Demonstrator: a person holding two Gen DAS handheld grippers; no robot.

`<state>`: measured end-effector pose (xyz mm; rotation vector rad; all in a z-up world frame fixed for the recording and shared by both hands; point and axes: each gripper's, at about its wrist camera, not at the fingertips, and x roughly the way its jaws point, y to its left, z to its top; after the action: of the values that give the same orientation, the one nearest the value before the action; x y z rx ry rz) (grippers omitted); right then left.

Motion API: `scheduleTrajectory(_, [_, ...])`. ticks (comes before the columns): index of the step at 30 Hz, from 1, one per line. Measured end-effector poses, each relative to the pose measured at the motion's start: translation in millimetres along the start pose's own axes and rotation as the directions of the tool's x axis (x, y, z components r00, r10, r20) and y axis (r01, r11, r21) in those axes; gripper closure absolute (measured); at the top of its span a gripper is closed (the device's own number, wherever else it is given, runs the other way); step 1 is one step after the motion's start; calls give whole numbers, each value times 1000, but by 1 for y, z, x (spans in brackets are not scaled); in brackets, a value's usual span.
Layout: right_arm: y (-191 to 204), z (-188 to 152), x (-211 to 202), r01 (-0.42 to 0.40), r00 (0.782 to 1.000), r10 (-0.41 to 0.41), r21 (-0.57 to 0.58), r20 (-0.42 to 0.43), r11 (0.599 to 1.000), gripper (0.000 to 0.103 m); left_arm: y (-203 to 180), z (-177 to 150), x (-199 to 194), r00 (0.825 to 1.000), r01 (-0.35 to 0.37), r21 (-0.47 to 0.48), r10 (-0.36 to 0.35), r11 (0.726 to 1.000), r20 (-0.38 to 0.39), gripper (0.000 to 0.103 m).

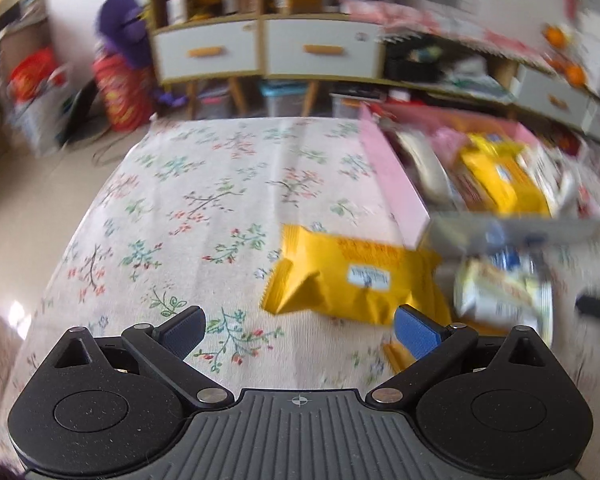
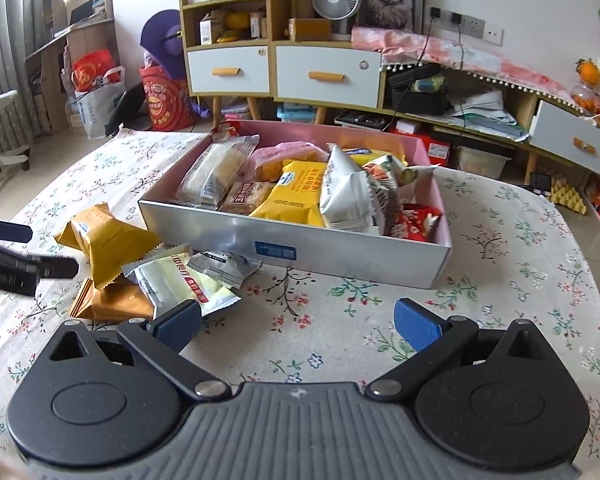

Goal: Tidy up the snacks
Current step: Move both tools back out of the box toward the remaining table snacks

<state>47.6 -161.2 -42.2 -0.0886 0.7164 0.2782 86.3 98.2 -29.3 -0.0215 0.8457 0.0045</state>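
Lying just ahead of wide-open, empty left tongs (image 1: 300, 334), yellow snack packet (image 1: 352, 280), right tongs (image 2: 298, 326) likewise spread, empty

Both tools look alike: the left gripper (image 1: 300, 330) and the right gripper (image 2: 298, 326) each carry blue ribbed pads (image 2: 416, 330) on black linkage arms with silver pivot screws. Across the lower frame sit speckled black round housings and a grey ribbed centre plate bearing a small white crosshair mark.

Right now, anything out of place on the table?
Yes: a small heap of snack packets lies loose on the tablecloth by the box, stacked crookedly, not inside it. Nothing looks spilled or torn.
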Motion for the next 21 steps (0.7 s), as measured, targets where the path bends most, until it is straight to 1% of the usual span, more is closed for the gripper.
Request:
scheduleTrajectory(3, [2, 4, 4, -13, 1000, 13, 6, -2, 1000, 0, 0, 10, 3, 1000, -12, -88, 11, 996, -6, 2])
scheduleTrajectory(9, [8, 9, 10, -48, 999, 49, 28, -17, 998, 0, -16, 23, 16, 996, -88, -177, 84, 980, -30, 3])
scheduleTrajectory(14, [16, 9, 14, -68, 997, 69, 4, -36, 998, 0, -28, 29, 23, 989, -150, -214, 149, 965, -21, 4])
scheduleTrajectory(16, [19, 9, 15, -74, 996, 73, -5, -42, 997, 0, -30, 31, 26, 987, -157, -235, 156, 959, -23, 4])
scheduleTrajectory(19, [21, 10, 16, -82, 996, 81, -12, -45, 997, 1, -33, 30, 32, 984, -176, -243, 169, 954, -46, 8])
scheduleTrajectory(21, [22, 11, 19, -83, 995, 82, -10, -48, 997, 0, -34, 28, 35, 983, -183, -240, 174, 953, -60, 13])
